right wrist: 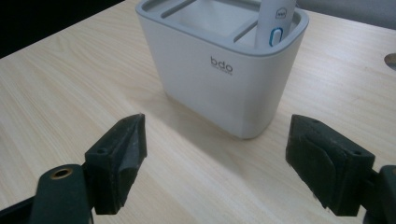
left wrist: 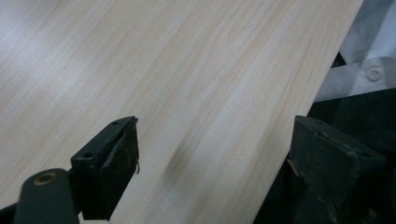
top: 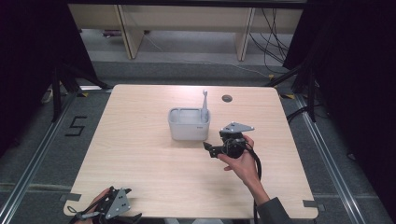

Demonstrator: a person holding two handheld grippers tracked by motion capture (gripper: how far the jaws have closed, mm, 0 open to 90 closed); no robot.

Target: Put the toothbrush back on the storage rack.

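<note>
A pale grey plastic holder with slotted compartments (top: pixel 188 124) stands near the middle of the light wooden counter (top: pixel 140 158), and a white electric toothbrush with a blue-ringed button (right wrist: pixel 275 21) stands upright in its compartment at the right rear corner. The right gripper (top: pixel 208 149), held in the person's right hand (top: pixel 243 163), sits just to the right of the holder's front corner, close to it but apart, its jaws spread wide with nothing between them. The left gripper (top: pixel 122 215) hangs at the counter's near left edge, well apart from the holder, its jaws likewise wide open over bare wood.
</note>
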